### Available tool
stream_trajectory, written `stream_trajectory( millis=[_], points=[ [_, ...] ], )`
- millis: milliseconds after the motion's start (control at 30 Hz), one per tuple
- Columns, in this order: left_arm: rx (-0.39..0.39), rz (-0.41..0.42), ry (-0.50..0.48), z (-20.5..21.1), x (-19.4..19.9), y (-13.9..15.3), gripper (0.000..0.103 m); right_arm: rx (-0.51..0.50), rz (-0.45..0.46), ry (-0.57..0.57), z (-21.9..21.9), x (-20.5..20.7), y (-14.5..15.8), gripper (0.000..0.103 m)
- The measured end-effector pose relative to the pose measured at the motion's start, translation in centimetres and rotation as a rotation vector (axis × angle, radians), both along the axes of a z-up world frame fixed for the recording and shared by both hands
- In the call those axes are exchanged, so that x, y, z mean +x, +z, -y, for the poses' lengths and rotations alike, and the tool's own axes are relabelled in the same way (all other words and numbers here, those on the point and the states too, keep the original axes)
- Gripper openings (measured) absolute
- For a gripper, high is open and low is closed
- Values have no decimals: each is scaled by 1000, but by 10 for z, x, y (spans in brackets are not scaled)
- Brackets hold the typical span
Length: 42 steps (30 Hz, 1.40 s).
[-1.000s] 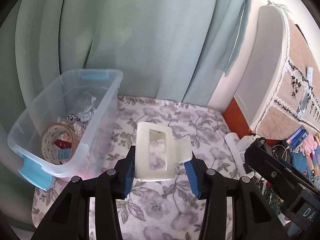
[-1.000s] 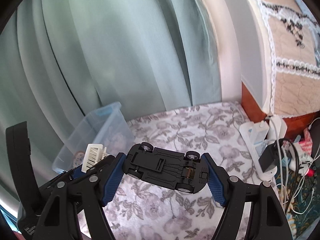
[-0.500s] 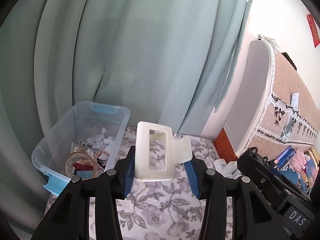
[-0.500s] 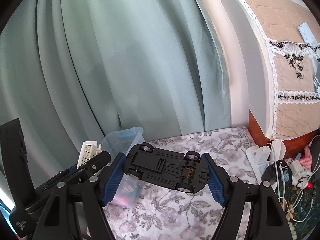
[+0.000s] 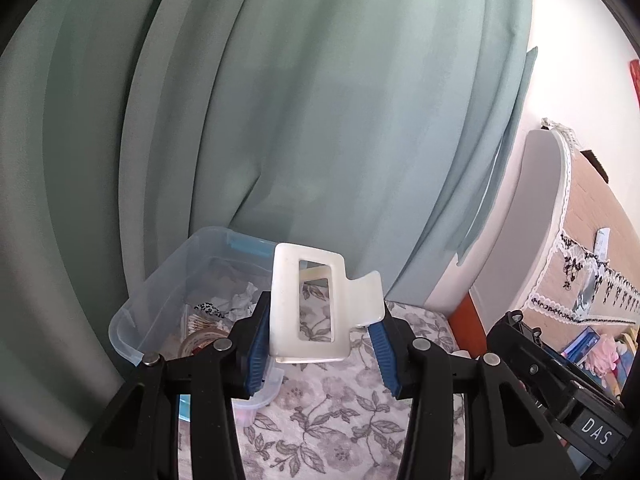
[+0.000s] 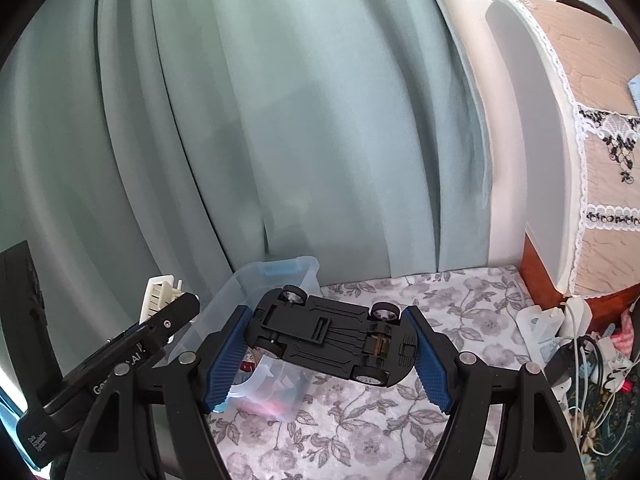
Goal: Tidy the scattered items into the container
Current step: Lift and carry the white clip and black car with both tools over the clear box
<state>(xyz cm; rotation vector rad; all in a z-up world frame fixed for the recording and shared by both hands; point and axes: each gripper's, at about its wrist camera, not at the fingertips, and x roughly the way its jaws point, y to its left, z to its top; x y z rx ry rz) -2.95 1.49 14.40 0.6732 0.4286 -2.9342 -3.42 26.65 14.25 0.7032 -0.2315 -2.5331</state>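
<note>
My left gripper (image 5: 320, 354) is shut on a cream hair claw clip (image 5: 310, 304), held upright in the air. The clear plastic container (image 5: 168, 292) with blue handles lies below and to its left, holding crumpled paper and a tape roll. My right gripper (image 6: 330, 354) is shut on a black toy car (image 6: 332, 336), underside up, wheels showing. The container shows in the right wrist view (image 6: 280, 276) behind and below the car. The left gripper with the clip (image 6: 158, 304) appears at that view's left.
A floral cloth (image 5: 332, 412) covers the surface. Green curtains (image 5: 320, 120) hang behind. A padded headboard (image 6: 580, 140) stands at right. A white power strip with cables (image 6: 560, 328) lies at the right edge.
Both grippers have risen and pulled back, still holding the clip and the car. The container now appears smaller and lower in both views.
</note>
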Motion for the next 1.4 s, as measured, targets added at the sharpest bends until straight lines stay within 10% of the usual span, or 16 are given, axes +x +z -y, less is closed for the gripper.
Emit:
stream_trajectory(
  millis=[1400],
  points=[
    [151,169,172,125,-32,-91,48,195,137,303,174,-76,-76,78]
  ],
)
